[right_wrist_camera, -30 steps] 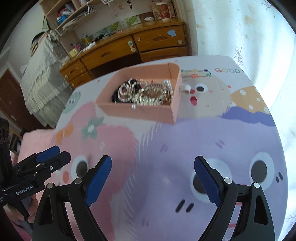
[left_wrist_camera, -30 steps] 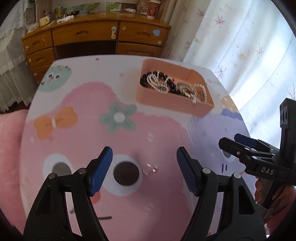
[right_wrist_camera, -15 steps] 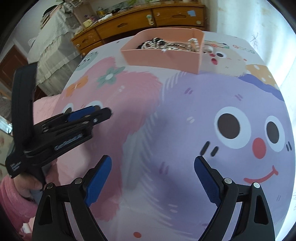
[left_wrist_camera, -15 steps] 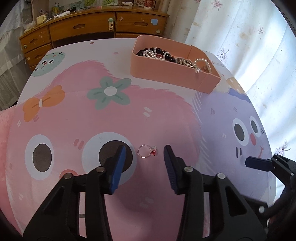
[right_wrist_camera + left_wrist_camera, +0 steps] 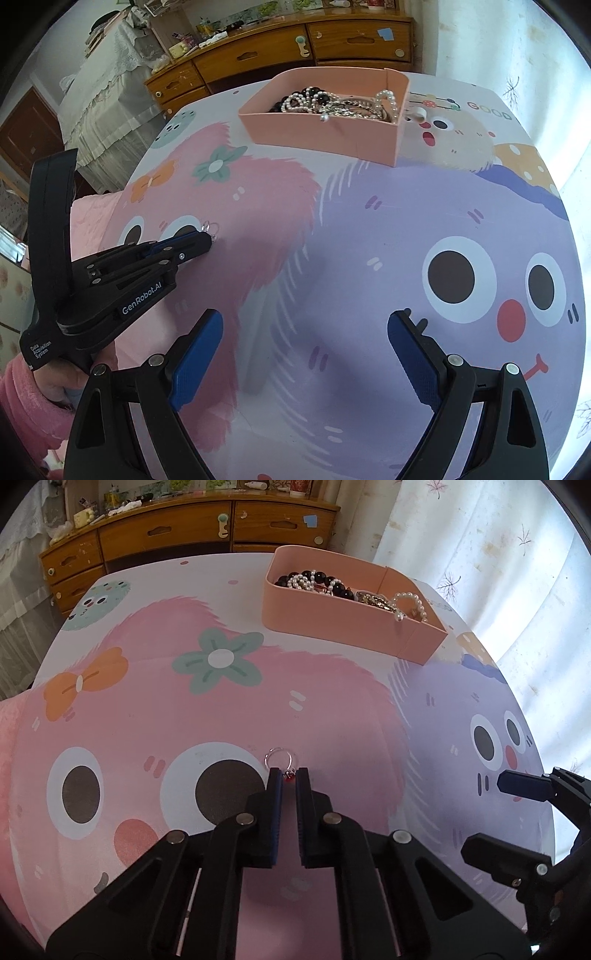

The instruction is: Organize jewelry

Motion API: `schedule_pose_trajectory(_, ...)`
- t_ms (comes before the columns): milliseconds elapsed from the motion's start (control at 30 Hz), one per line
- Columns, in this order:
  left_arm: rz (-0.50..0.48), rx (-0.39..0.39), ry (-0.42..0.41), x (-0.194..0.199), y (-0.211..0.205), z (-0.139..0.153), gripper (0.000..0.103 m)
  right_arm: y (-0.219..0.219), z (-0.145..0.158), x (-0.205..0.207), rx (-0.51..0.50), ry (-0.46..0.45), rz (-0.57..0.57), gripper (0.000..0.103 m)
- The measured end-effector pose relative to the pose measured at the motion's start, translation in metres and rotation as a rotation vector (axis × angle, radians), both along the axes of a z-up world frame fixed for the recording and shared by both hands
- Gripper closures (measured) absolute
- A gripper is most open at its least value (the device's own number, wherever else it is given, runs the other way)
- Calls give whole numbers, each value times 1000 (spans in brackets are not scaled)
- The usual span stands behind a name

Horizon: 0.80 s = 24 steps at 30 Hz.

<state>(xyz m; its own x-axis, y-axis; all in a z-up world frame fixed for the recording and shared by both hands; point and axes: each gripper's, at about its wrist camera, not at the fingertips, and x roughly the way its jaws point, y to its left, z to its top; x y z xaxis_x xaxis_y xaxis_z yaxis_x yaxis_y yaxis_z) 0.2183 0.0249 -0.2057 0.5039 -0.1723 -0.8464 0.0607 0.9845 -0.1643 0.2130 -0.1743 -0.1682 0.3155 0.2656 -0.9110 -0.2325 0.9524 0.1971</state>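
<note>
A small silver ring with a red stone lies on the cartoon tablecloth. My left gripper is shut on the ring's red stone end, with the hoop sticking out past the tips. In the right wrist view the left gripper shows at left with the ring at its tip. A pink box holding pearl and black bead jewelry sits at the far side; it also shows in the right wrist view. My right gripper is open and empty above the purple part of the cloth.
A wooden dresser with clutter on top stands behind the table. White curtains hang at the right. The table's edge curves along the left, with pink fabric beside it. My right gripper's tips show at the right.
My left gripper has closed from partly open onto the ring's stone end. The right gripper stayed open and shifted slightly.
</note>
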Motion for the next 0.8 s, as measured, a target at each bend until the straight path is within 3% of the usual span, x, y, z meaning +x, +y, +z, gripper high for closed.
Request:
schedule_pose_trajectory(267,12,20,-24,3,-7,5,98,-9,-4,3,3,11,17,11)
schedule_pose_trajectory(467,14,22,-89,14,-17,34,98,-15,1,7,21,-4,31,11)
schedule_pose_trajectory(800,17,13,-261,83,-46,90,98,-44,-3,19,46,6,43,11)
